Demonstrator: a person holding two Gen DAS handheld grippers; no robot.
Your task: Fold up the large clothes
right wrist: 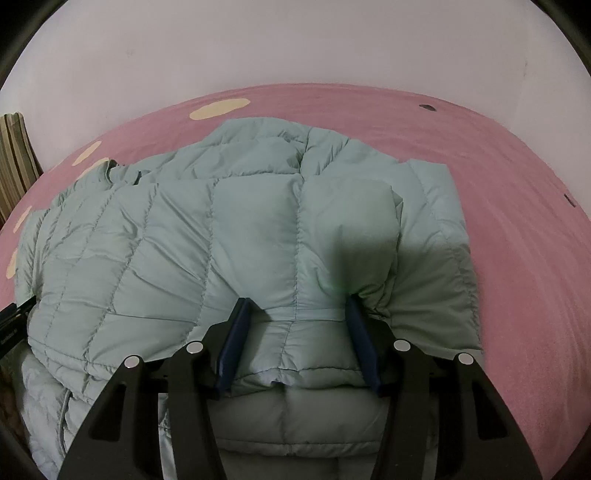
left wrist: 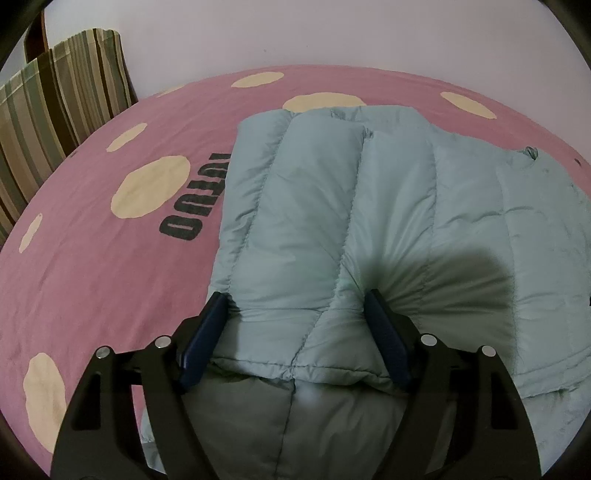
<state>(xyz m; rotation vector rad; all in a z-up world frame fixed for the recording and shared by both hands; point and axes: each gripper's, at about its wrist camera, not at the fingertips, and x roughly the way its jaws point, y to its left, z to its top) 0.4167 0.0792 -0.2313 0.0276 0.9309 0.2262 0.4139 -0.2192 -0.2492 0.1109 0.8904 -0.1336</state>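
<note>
A pale blue-green quilted puffer jacket (left wrist: 332, 206) lies on a pink bedsheet (left wrist: 110, 277); it also shows in the right wrist view (right wrist: 221, 240). A folded layer lies on top of a lower layer, its edge near me. My left gripper (left wrist: 295, 295) is open, its blue pads (left wrist: 207, 332) straddling the near edge of the folded layer. My right gripper (right wrist: 297, 302) is open the same way, with its pads (right wrist: 360, 339) on either side of the folded edge at the jacket's right end.
The pink sheet (right wrist: 517, 221) has cream spots (left wrist: 151, 192) and dark lettering (left wrist: 195, 199). A striped pillow (left wrist: 55, 103) leans at the back left. A pale wall (left wrist: 332, 33) stands behind the bed. The left gripper's edge (right wrist: 11, 317) shows at the far left of the right wrist view.
</note>
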